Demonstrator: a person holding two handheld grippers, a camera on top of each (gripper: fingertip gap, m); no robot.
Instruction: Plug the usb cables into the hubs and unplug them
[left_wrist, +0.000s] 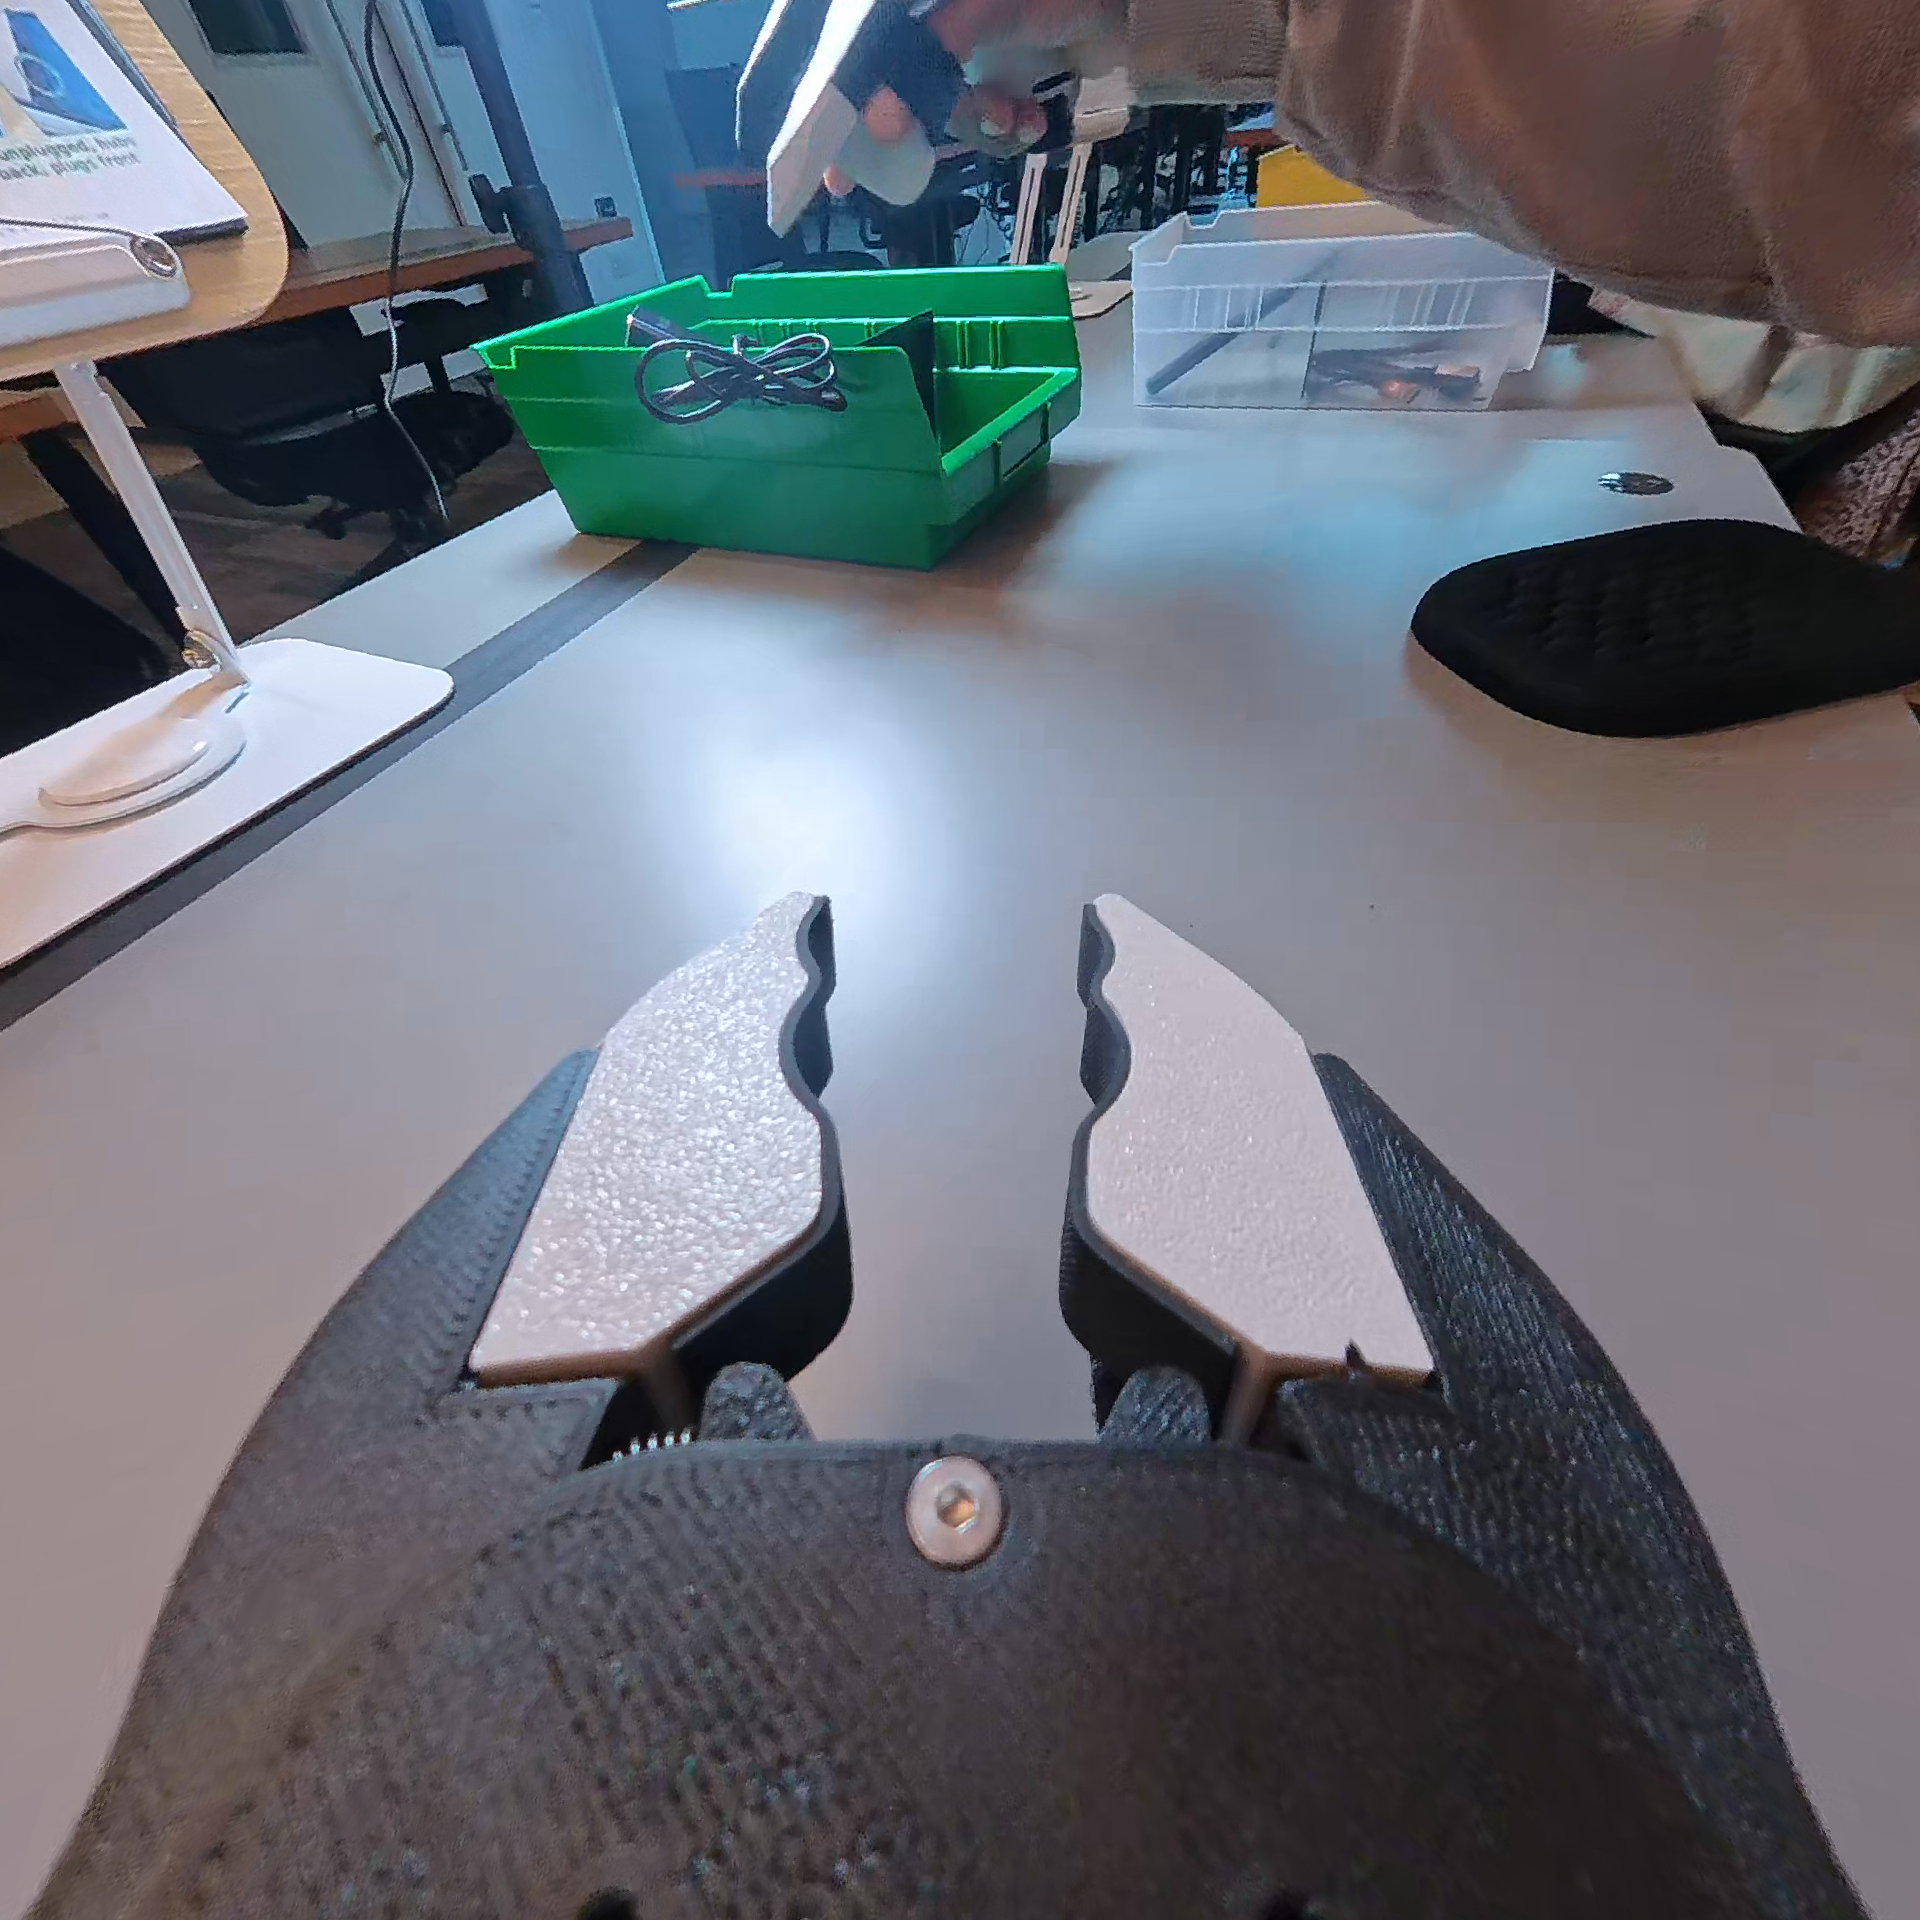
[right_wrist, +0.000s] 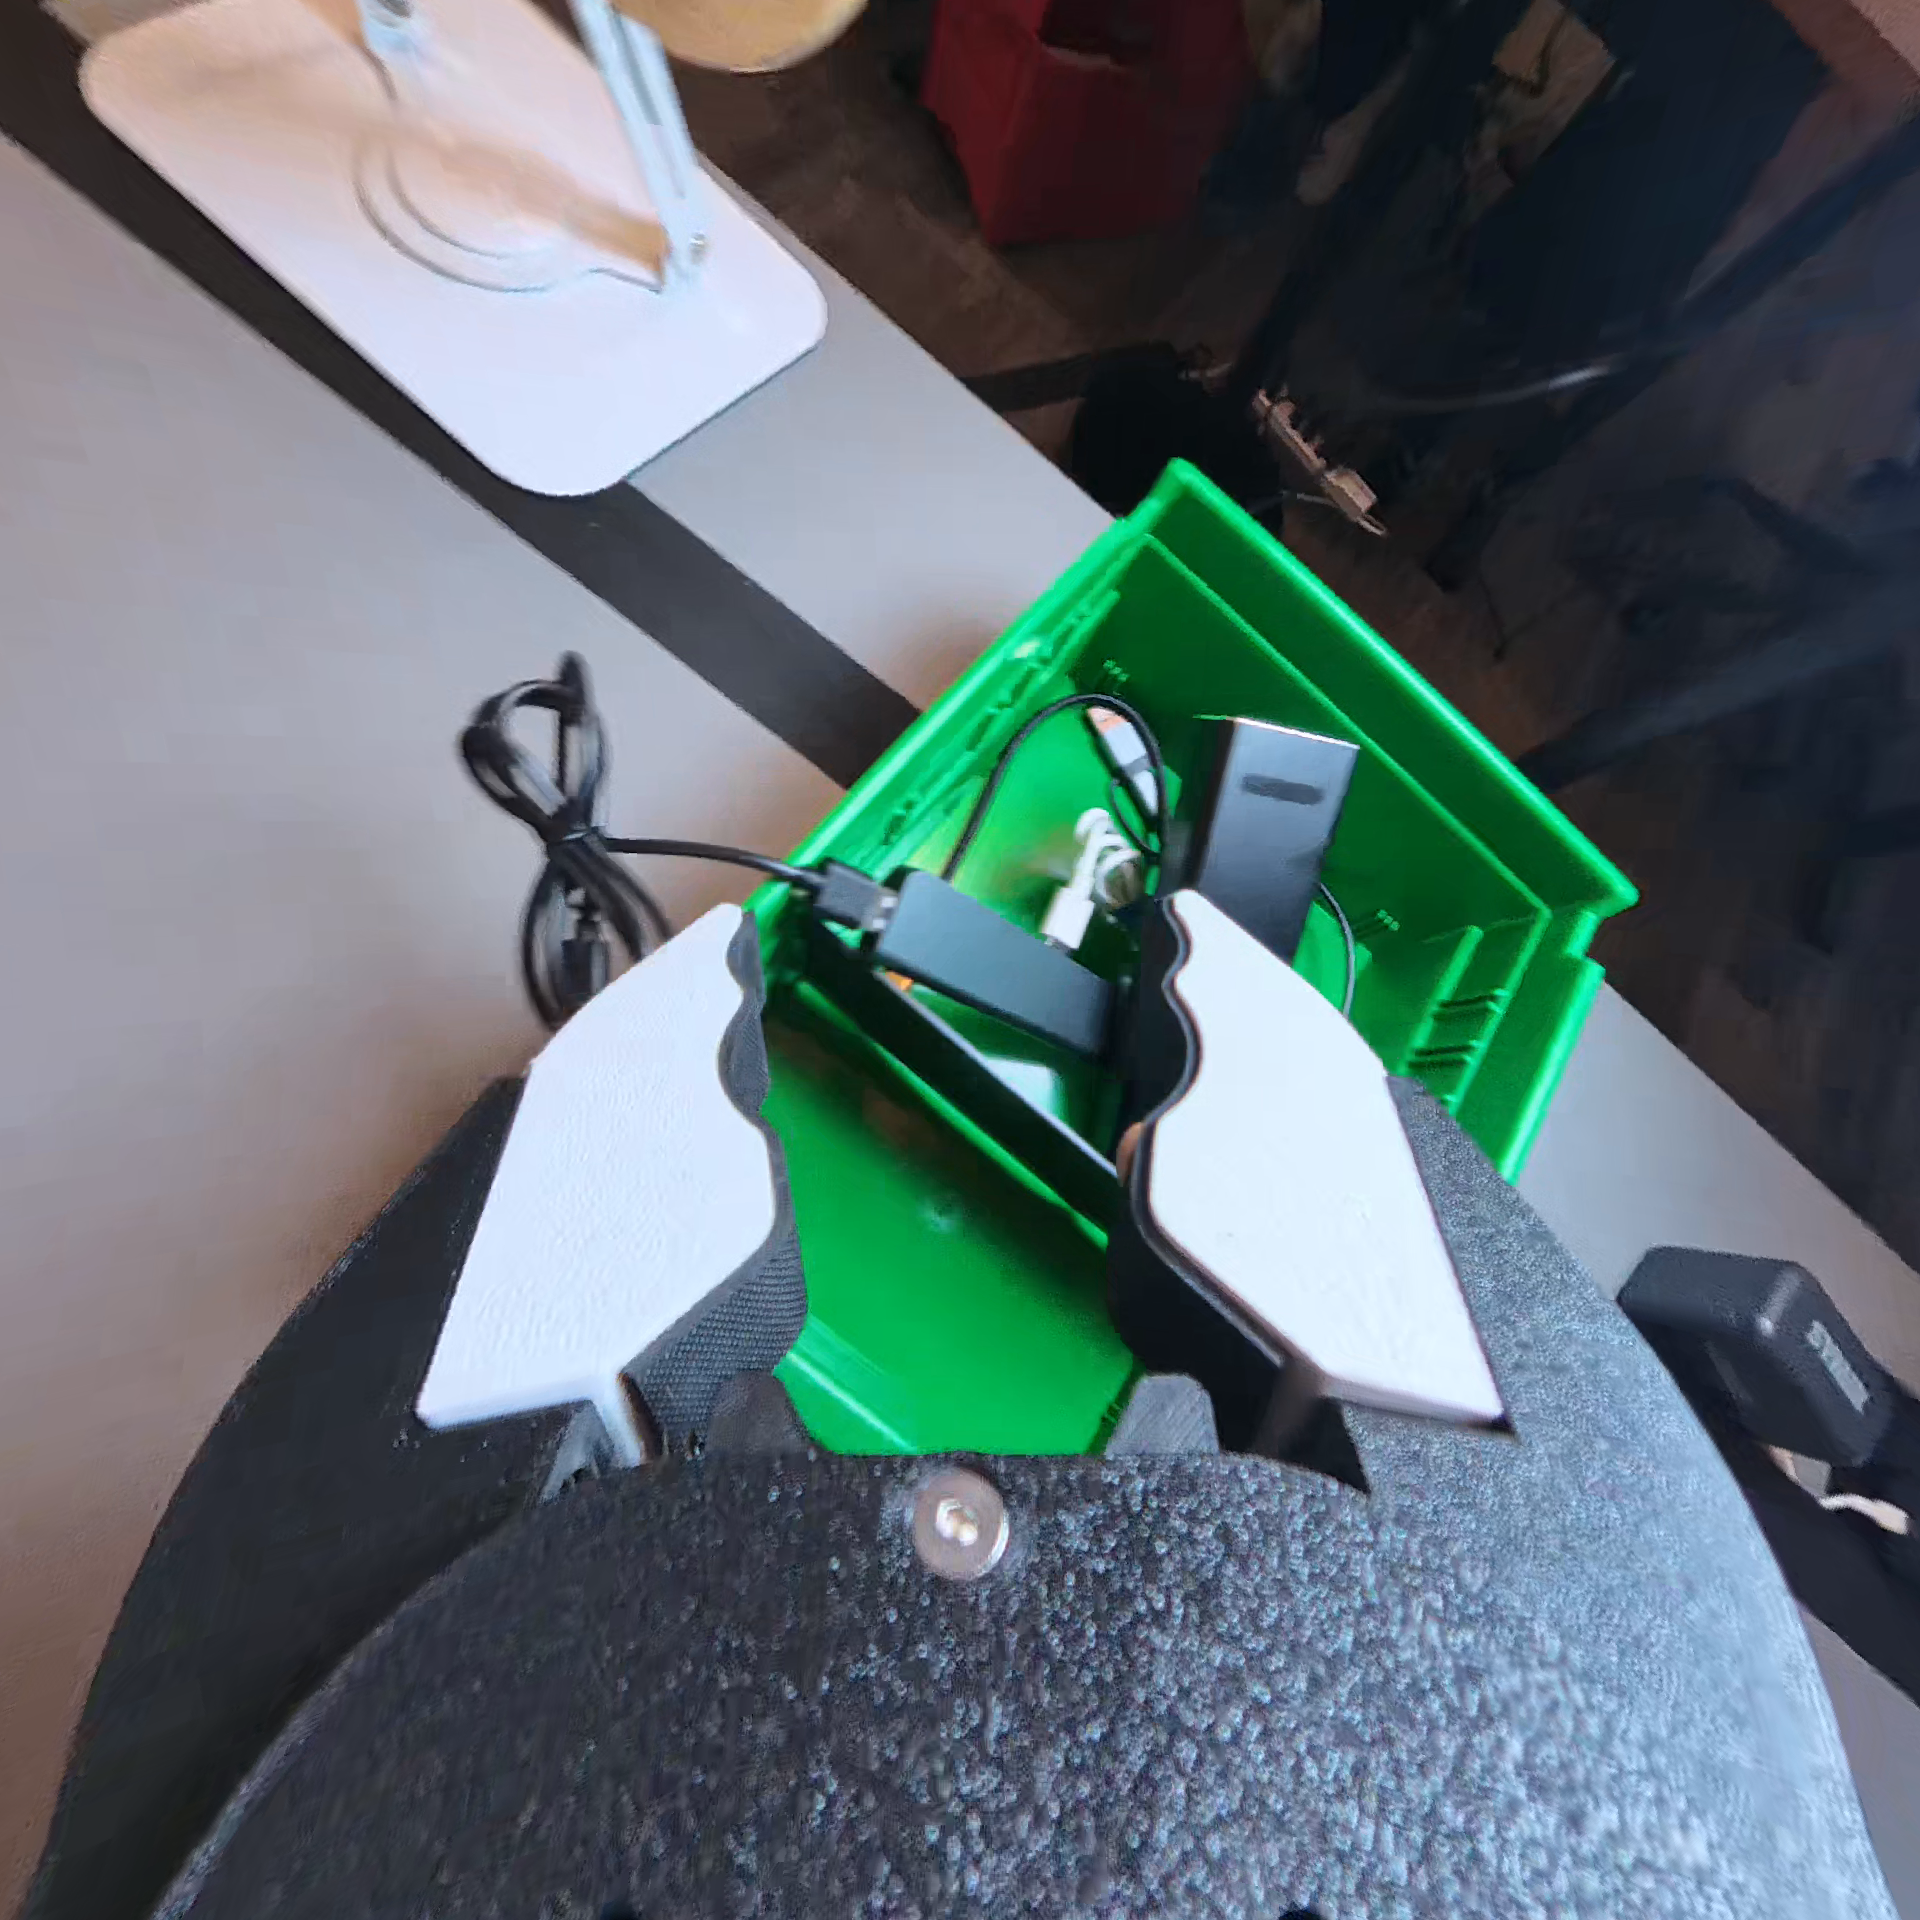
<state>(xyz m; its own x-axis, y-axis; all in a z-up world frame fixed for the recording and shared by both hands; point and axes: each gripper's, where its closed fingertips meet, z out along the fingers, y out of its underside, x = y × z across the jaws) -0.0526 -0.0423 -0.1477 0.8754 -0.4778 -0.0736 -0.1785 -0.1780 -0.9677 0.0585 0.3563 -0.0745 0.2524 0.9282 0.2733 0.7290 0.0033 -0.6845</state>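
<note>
Hand-held gripper on my right (right_wrist: 951, 971) hangs agape, empty, over the green bin (right_wrist: 1382, 748); left one (left_wrist: 954, 971) likewise parted above bare surface (left_wrist: 1039, 727), bin at 12 o'clock

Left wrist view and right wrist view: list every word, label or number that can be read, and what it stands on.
Printed sheet, top left of the left wrist view: lines of print, cut off by the edge; wording not given here.
Black block, right edge of the right wrist view: a small mark, too blurred to read.
Green bin: tiny raised marks inside, too small to read.
Nothing else bears writing.
</note>
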